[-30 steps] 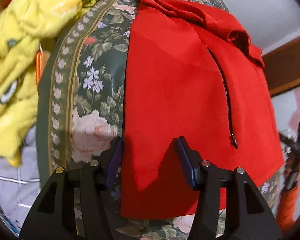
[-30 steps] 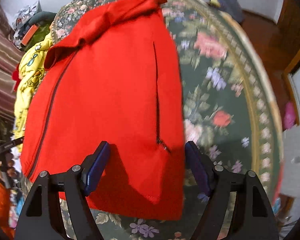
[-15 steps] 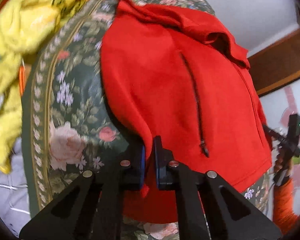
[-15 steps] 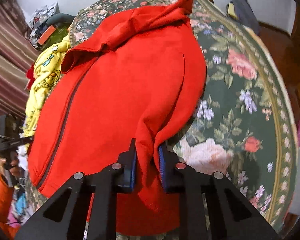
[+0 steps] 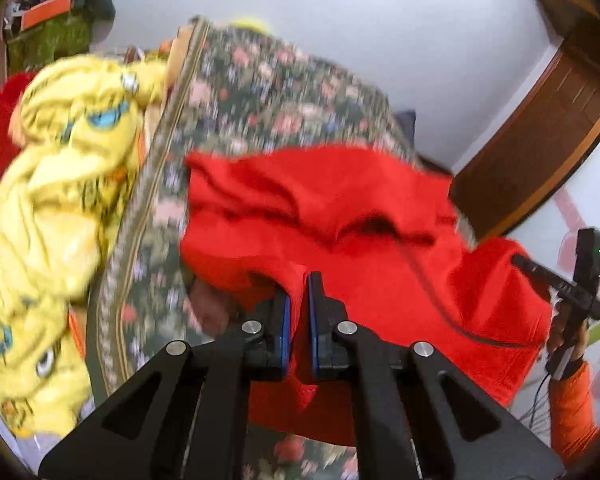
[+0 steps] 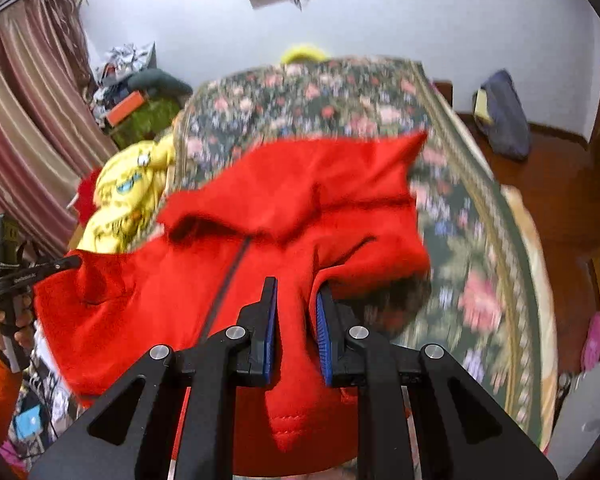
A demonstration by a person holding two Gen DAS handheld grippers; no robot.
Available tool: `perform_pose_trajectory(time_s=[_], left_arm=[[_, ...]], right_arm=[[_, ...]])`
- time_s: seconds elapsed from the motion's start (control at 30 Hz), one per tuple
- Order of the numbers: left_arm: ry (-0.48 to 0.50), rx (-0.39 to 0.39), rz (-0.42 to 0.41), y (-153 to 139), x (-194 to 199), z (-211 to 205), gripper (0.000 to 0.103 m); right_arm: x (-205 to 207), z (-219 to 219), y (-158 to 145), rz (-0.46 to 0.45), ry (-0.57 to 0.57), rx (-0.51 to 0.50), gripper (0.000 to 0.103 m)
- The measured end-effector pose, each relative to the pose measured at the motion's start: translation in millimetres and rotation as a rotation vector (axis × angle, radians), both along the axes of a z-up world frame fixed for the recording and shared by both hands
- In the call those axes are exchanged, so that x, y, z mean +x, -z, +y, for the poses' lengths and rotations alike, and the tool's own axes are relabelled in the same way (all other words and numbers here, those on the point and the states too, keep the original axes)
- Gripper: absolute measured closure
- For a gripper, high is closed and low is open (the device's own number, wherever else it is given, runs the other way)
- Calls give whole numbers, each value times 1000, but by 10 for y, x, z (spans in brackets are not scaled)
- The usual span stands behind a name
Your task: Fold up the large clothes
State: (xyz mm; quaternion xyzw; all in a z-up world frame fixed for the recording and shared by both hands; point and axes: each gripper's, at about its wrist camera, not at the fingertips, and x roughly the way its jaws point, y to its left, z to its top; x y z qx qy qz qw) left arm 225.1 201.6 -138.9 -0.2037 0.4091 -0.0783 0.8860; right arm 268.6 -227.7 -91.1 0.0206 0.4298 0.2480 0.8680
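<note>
Left wrist view: we've got left gripper point(image 5: 298, 320) and right gripper point(image 6: 296, 328) each pinched on the red jacket point(image 5: 380, 272) hem, lifted to fold it toward the collar.

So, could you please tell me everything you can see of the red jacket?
The red jacket looks like soft fleece, with a dark zipper down its front and a rumpled collar or hood at the far end. It lies on the floral bedspread, its near hem lifted. The left gripper and right gripper each pinch a bottom corner.
</note>
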Motion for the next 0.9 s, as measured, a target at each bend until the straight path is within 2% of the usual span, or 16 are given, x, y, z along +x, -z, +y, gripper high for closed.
perform_pose_trajectory(time_s=[0.17, 0.33, 0.53, 0.7, 0.83, 0.9], left_arm=[[-66, -4, -74, -266, 407, 129, 97], [-138, -11, -101, -279, 959, 273, 97], [-173, 96, -38, 67, 1647, 207, 97], [-194, 100, 50, 501, 1915, 259, 97], [-221, 149, 129, 748, 1998, 299, 96], [-194, 152, 142, 782, 2007, 279, 94]], right_arm=[[356, 66, -169, -71, 37, -15, 88], [903, 118, -223, -89, 106, -4, 88], [1522, 223, -17, -11, 122, 10, 87], [1739, 265, 144, 33, 121, -26, 85], [1772, 101, 61, -35, 212, -104, 81], [1755, -65, -2, -40, 250, -99, 81]])
